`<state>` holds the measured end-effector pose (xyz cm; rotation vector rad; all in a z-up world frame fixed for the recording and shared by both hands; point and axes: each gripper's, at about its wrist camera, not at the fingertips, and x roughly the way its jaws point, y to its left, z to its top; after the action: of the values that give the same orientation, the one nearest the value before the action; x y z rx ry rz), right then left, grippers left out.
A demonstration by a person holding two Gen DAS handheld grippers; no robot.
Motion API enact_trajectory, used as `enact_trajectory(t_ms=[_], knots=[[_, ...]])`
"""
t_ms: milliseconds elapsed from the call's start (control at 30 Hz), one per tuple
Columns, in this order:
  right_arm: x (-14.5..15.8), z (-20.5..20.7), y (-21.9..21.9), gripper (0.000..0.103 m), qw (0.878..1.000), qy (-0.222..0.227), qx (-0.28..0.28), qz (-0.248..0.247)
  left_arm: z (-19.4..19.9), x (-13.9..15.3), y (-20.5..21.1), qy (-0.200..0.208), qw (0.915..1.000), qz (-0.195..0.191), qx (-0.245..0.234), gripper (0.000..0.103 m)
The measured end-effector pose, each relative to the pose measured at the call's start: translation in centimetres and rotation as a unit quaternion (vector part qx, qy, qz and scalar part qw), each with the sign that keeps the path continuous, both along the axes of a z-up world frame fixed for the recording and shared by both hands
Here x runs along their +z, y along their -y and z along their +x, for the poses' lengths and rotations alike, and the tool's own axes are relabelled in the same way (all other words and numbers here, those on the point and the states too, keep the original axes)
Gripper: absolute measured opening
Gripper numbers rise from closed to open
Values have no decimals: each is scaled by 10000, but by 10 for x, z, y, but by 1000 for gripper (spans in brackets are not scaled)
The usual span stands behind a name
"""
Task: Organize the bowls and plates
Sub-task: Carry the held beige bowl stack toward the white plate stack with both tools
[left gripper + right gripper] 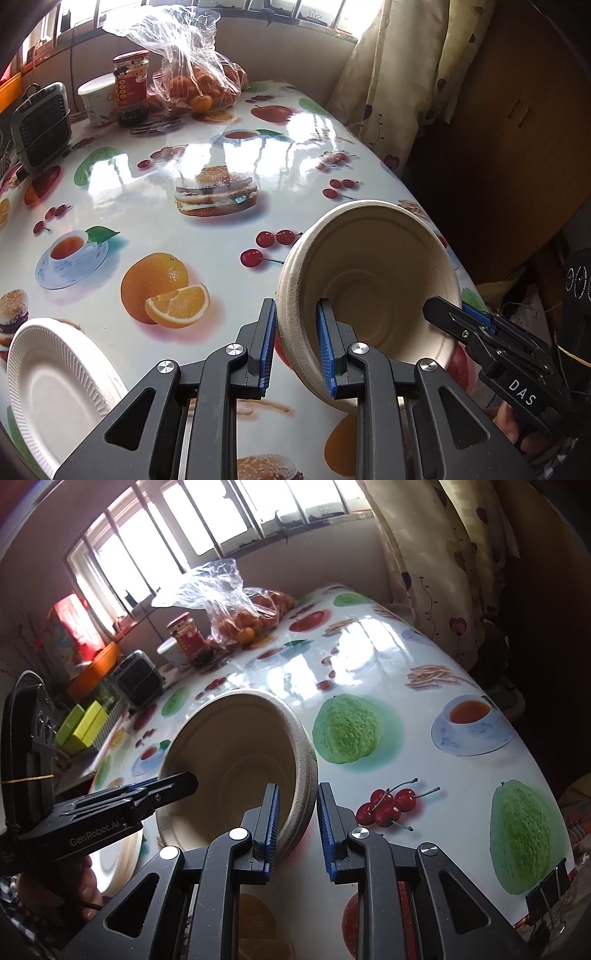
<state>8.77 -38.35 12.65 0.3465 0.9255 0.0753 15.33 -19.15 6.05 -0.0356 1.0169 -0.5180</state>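
A table (155, 221) under a glossy cloth printed with fruit, burgers and teacups fills both views, with a barred window and a curtain behind it. Nearest, the left tool (295, 341) has its jaws narrowed onto the near rim of a beige paper bowl (373, 273), one blue pad inside the wall and one outside. The bowl is tipped on edge, its opening facing the tools. The right tool (293, 823) pinches the opposite side of the same rim in the same way, jaws nearly closed. To the left of the left tool a white ribbed plate (55, 387) lies flat on the table. Far beyond the tools stand a red-labelled jar (131, 88), a white tub (96, 98) and a clear bag of oranges (199, 79).
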Motion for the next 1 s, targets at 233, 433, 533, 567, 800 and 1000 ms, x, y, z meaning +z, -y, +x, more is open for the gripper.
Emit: enact_trajectory(t_ms=[233, 433, 533, 567, 800, 1000], knots=[[8, -1, -13, 20, 9999, 79, 139, 14, -8, 9, -15, 111, 9998, 6, 140, 23], [12, -1, -29, 20, 9995, 119, 293, 62, -13, 16, -32, 212, 9993, 24, 296, 23], [13, -1, -38, 20, 9991, 139, 394, 75, -17, 19, -42, 236, 9990, 27, 379, 23], [14, 0, -41, 20, 9989, 146, 428, 79, -18, 19, -45, 248, 9988, 34, 410, 23], [16, 2, -66, 20, 9973, 150, 715, 102, -26, 26, -72, 354, 9972, 38, 659, 23], [14, 4, -87, 20, 9955, 135, 927, 128, -31, 28, -92, 399, 9955, 65, 857, 23]])
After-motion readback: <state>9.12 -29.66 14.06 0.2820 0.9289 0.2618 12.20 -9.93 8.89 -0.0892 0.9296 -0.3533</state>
